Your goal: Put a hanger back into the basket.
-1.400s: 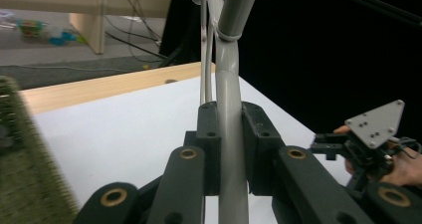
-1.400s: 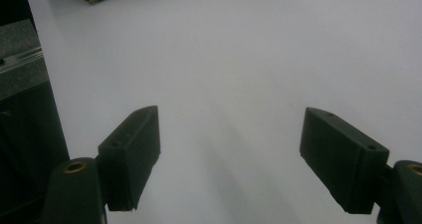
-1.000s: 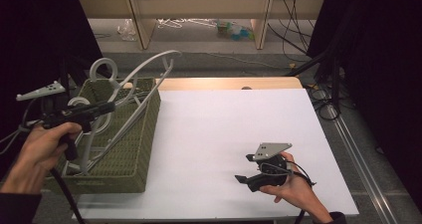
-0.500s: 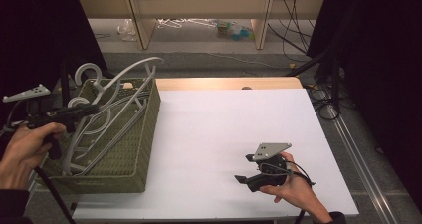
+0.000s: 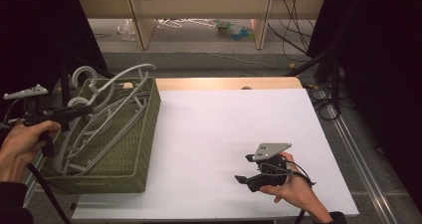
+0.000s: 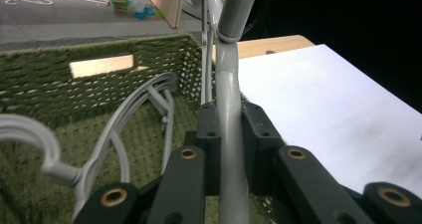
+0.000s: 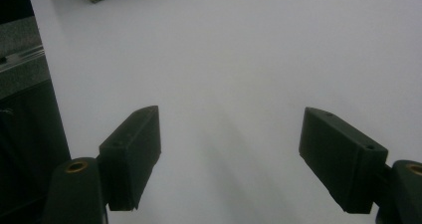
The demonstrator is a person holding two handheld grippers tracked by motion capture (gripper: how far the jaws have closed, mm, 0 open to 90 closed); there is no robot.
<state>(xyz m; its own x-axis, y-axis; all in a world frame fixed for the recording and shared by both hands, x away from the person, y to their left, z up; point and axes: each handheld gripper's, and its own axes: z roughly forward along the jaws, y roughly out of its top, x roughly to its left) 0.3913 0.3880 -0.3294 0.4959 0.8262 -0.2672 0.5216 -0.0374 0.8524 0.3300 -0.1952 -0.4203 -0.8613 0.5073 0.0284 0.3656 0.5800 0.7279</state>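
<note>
1. My left gripper (image 6: 226,149) has its jaws clamped on the grey bar of a plastic hanger (image 6: 230,84); the bar runs straight out between them and away from me, up toward the hanger's capped end above the basket's far wall.
2. From the high view, that hanger (image 5: 119,82) sits tilted in the green woven basket (image 5: 144,134) at the worktop's left edge, its curved top poking above the rim. Other grey hangers (image 5: 94,129) lie heaped beneath it, and I cannot tell whether they are hooked together.
3. My left gripper (image 5: 74,112) reaches in over the basket's left side, so the hanger's long axis lies roughly in line with my jaws.
4. My right gripper (image 7: 231,159) has its jaws spread wide and holds nothing, over bare white worktop (image 7: 259,50).
5. In the high view my right gripper (image 5: 249,171) rests near the worktop's front right, well apart from the basket.
6. I judge the left hand is the one placed to draw the hanger out, up and over the rim; snagging its neighbours is the risk.
</note>
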